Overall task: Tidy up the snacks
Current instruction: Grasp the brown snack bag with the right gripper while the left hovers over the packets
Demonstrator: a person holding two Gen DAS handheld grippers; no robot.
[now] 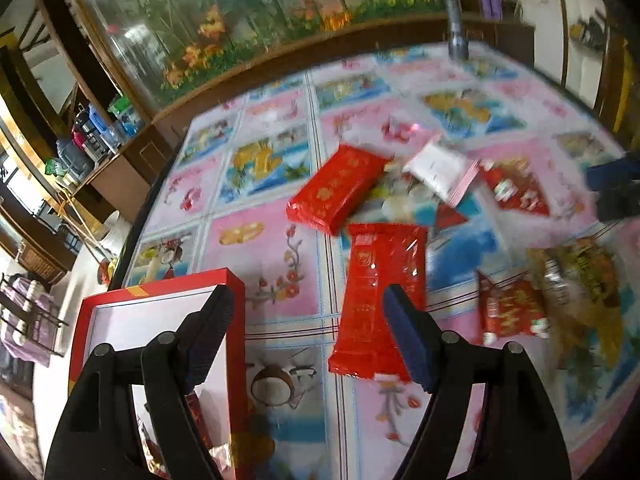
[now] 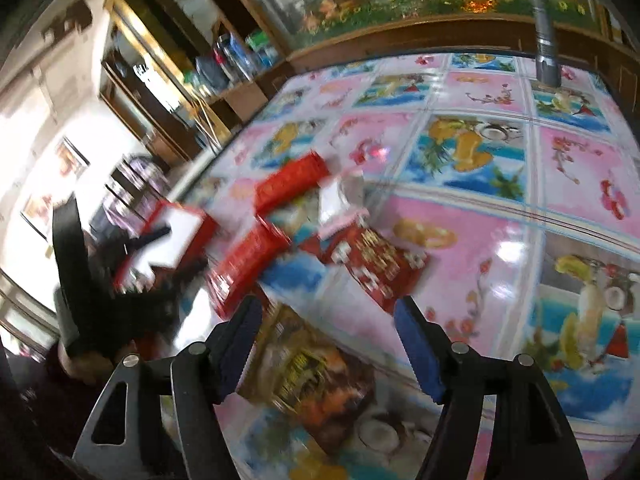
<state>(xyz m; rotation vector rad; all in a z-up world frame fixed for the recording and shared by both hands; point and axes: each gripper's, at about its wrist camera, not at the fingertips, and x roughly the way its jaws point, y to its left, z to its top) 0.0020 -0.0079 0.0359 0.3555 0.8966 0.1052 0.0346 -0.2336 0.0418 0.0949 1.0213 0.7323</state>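
Red glossy foil snack packet (image 1: 378, 300) lies flat on the pink-and-blue patterned tablecloth (image 1: 272, 256), just right of the red cardboard box with white inside (image 1: 160, 320). Its long axis runs away from the left gripper (image 1: 308, 336), which is wide, empty and nearer. Right gripper (image 2: 326, 344) is wide, empty, over a brown-yellow crinkly bag (image 2: 312, 384).

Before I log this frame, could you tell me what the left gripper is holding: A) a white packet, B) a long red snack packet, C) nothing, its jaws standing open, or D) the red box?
C: the left gripper has its jaws spread wide, with only the tablecloth and the long red packet lying beyond them.
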